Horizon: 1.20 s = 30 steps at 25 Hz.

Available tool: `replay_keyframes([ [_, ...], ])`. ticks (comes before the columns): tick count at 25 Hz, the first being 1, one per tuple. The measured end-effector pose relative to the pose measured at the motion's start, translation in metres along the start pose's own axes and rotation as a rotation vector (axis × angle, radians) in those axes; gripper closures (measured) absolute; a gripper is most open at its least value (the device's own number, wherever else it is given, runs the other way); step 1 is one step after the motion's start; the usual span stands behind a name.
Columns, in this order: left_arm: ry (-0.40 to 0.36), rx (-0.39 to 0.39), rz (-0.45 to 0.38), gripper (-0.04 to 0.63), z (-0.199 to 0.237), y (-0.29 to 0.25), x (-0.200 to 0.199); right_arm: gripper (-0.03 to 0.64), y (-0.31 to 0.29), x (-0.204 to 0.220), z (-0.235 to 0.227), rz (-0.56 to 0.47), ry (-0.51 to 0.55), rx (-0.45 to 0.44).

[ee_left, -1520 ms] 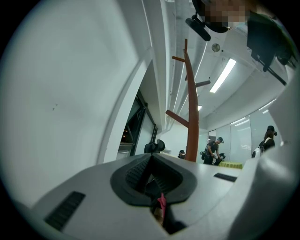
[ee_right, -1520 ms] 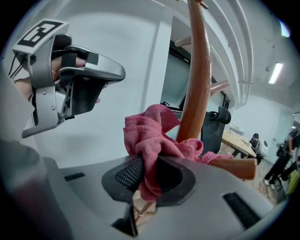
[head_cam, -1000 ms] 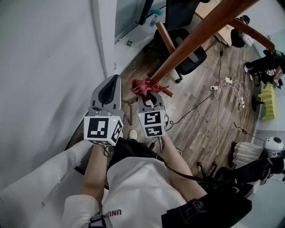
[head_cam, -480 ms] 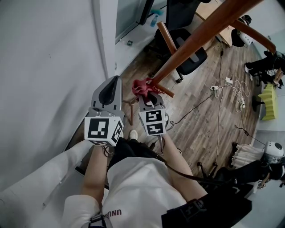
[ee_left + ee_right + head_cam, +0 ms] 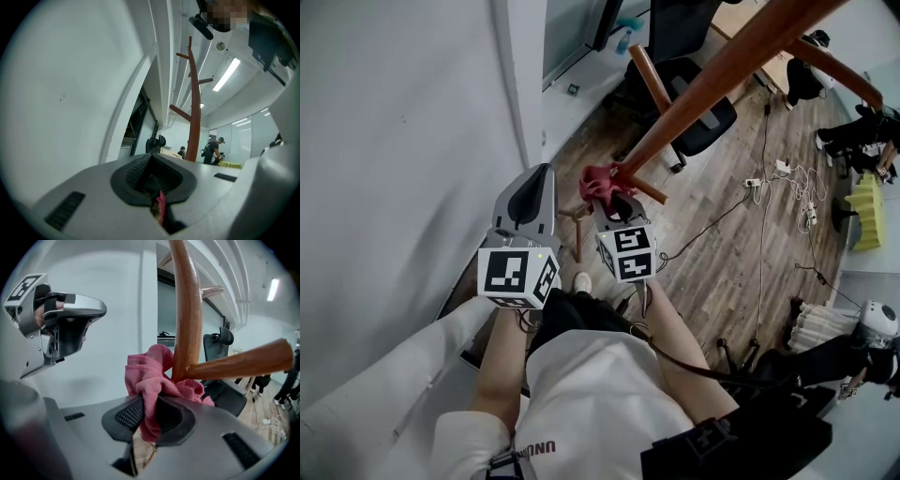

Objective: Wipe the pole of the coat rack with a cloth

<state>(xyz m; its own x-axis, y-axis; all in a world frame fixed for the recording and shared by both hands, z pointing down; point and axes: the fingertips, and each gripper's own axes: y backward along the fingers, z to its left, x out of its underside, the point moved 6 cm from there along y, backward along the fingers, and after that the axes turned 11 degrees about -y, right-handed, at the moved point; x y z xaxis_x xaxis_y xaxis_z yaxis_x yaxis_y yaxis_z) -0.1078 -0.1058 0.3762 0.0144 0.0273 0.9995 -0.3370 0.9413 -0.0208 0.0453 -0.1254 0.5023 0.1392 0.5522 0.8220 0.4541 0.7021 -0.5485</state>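
Print on white shirt (image 5: 581,394) reads "UNU", rest cut off; nothing else legible.

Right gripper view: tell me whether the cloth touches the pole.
Yes, the pink cloth clamped in the right hand-held gripper presses against the pole beside a peg.

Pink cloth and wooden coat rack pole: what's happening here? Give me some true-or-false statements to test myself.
1. The right gripper clamps the crumpled pink cloth. True.
2. The cloth touches the brown wooden pole beside a slanted wooden peg. True.
3. The left gripper grips the pole. False: its jaws are together, apart from the pole.
4. The cloth hangs untouched over the peg. False: the right gripper holds it against the pole.
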Motion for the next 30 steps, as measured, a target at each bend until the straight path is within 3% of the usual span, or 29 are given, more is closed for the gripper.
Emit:
replay_keyframes([
  [30,0.026,-0.021,0.012,0.581,0.006,0.008,0.007,0.545,0.013,0.002,0.007,0.026,-0.061,-0.079],
])
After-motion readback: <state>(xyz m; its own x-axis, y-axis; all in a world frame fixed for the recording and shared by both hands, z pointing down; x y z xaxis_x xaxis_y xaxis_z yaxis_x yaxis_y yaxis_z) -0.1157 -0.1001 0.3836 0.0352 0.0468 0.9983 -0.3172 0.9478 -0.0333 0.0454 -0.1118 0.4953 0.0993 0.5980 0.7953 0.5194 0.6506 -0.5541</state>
